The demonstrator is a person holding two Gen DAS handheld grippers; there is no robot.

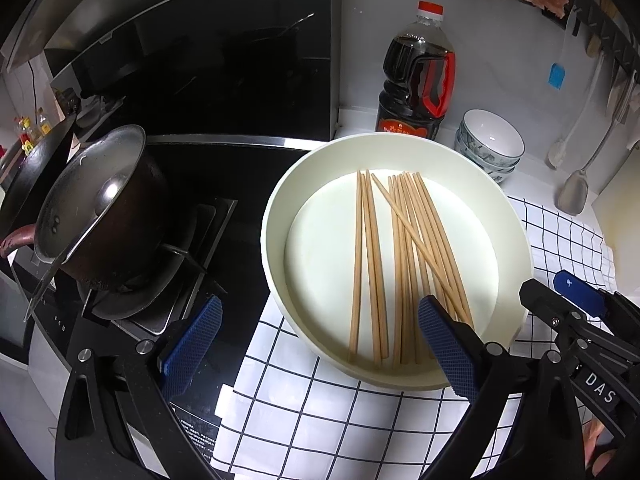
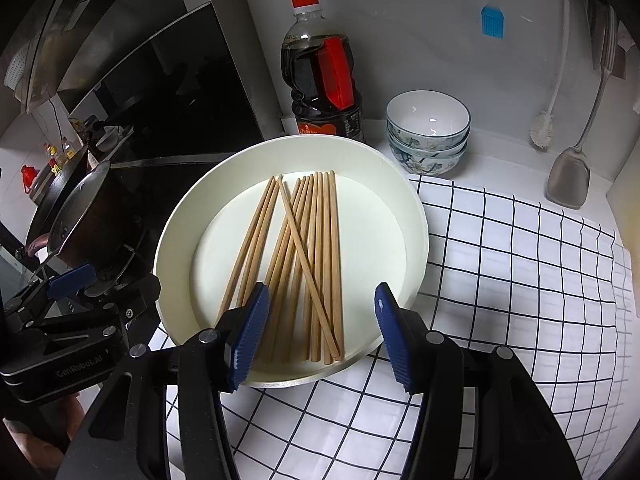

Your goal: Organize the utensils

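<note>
Lying flat inside the white basin [image 2: 404, 216], the wooden chopsticks [image 2: 308, 264] are being seen as a loose bundle, one stick crossed diagonally over the rest. The right gripper [image 2: 322, 334] is being held at the basin's near rim, jaws parted with nothing pressed between the pads, the chopstick ends showing in the gap. The left gripper [image 1: 320, 344] is being held at the basin's left rim, jaws spread wide and empty. The basin is being supported on a checked cloth [image 2: 520, 280]. Behind the basin, a sauce bottle [image 2: 324, 80] and stacked bowls [image 2: 428, 132] are being noted; left of it, a pot [image 1: 96, 208].
</note>
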